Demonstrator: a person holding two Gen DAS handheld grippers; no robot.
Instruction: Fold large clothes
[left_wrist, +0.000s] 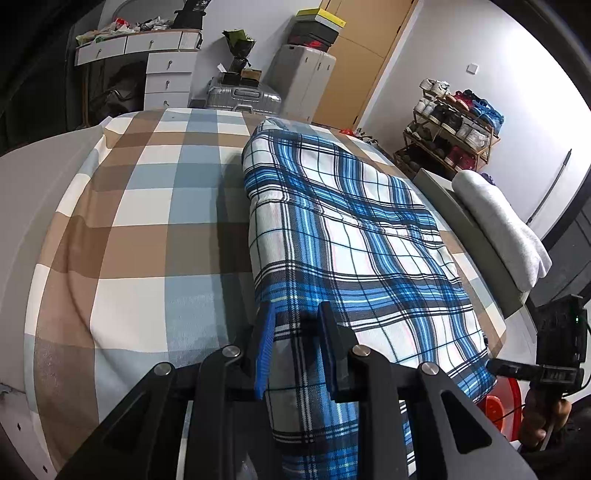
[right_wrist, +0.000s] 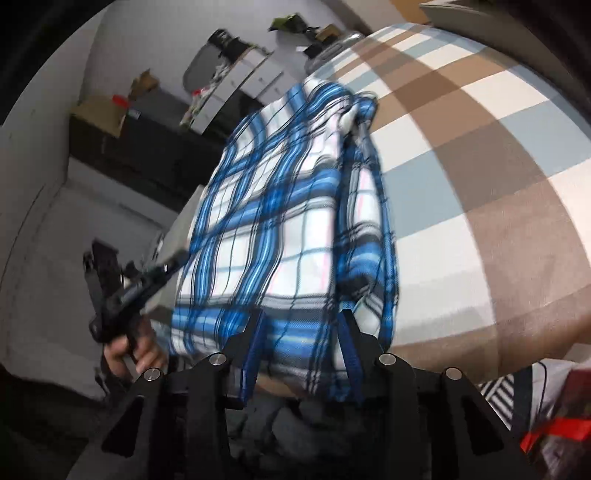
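Plaid cloth (left_wrist: 343, 236) folded, lying centre-right on the checked bed (left_wrist: 140, 229). Left hand-held gripper (left_wrist: 295, 347), bottom centre, clamps the cloth's near edge. Right hand-held gripper (right_wrist: 301, 350), bottom centre of its blurred view, stands parted around the hem, pads not visibly pressing. Shoe rack (left_wrist: 454, 129) upper right.

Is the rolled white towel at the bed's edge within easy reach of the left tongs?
Probably not right now: the left tongs are shut on the plaid cloth, and the towel lies beyond it.
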